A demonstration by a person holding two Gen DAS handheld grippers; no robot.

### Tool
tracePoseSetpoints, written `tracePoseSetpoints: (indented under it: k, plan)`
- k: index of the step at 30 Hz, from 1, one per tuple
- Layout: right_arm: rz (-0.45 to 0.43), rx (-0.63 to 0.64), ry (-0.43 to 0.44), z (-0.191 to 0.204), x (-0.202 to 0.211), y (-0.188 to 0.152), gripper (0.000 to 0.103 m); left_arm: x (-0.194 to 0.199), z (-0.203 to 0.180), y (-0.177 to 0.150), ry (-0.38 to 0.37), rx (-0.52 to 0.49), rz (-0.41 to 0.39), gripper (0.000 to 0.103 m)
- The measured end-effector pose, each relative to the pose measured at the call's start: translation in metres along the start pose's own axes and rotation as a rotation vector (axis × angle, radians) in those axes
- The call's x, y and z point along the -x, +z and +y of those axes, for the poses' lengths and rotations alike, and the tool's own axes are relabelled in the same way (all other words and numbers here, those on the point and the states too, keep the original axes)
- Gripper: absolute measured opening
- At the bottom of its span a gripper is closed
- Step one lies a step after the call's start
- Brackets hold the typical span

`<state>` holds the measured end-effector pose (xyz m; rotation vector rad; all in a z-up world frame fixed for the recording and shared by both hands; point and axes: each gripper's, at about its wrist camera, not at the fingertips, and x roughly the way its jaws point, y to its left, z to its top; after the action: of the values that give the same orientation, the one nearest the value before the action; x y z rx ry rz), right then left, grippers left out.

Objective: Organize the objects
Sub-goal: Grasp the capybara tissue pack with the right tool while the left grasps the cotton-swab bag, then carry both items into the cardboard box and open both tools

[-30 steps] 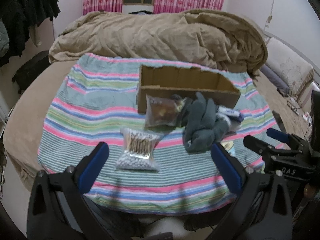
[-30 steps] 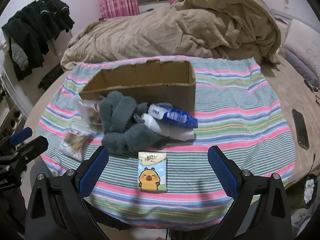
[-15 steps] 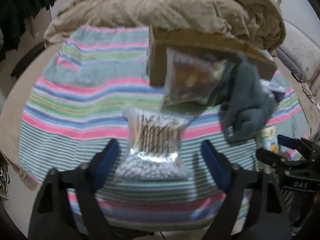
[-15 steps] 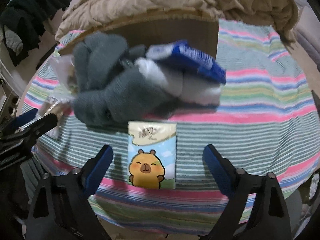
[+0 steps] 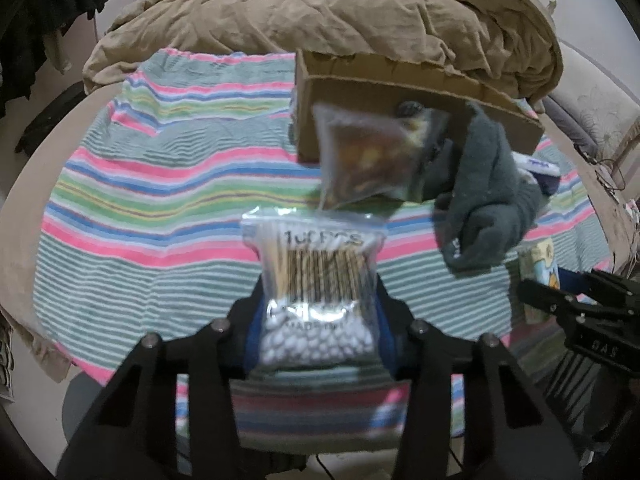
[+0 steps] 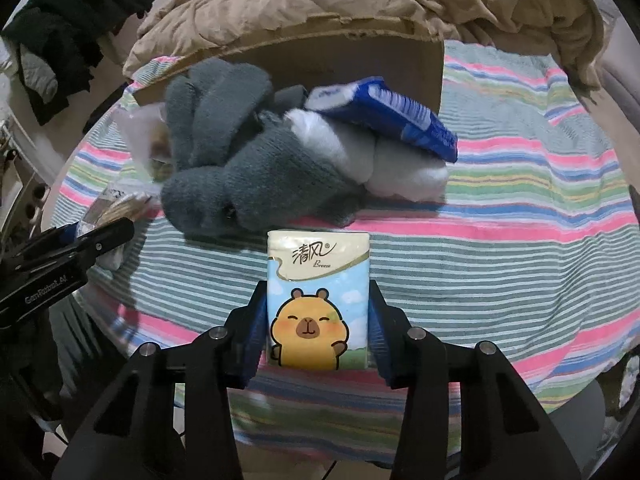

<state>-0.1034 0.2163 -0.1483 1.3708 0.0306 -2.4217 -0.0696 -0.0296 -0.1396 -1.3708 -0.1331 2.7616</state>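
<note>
My left gripper [image 5: 318, 320] is shut on a clear bag of cotton swabs [image 5: 316, 288] near the front edge of the striped towel [image 5: 160, 208]. My right gripper [image 6: 318, 320] is shut on a tissue pack with a cartoon capybara [image 6: 318, 300]. Behind them lie a clear snack bag [image 5: 376, 160], grey gloves [image 6: 240, 160], a white roll [image 6: 400, 168] and a blue tissue pack [image 6: 396, 116]. An open cardboard box [image 5: 400, 92] stands behind these. The right gripper also shows at the right of the left wrist view [image 5: 576, 300].
A rumpled tan duvet [image 5: 340, 20] fills the bed behind the box. Dark clothes [image 6: 72, 32] hang at the left. The towel's front edge drops off just under both grippers. Bare striped towel lies left of the box and right of it [image 6: 540, 160].
Both grippers moved forward and down to the towel and closed: the left on the cotton swab bag, the right on the capybara tissue pack. One second ago both were open and farther back.
</note>
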Motion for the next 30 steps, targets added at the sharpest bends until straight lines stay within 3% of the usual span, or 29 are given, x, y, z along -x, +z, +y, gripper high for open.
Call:
tracePoseSetpoints:
  k: [8,18,30]
  plan:
    - [-0.050,0.007,0.014,0.005,0.024,0.006,0.048,0.035,-0.008,0.001,-0.035,-0.004,-0.046,0.045]
    - [-0.162,0.031,0.038,0.009,0.069,0.025,0.048,0.089,-0.027,0.032,-0.076,-0.024,-0.159,0.045]
    - [-0.283,0.084,0.035,0.006,0.090,0.076,0.048,0.083,-0.058,0.072,-0.128,-0.067,-0.197,0.045]
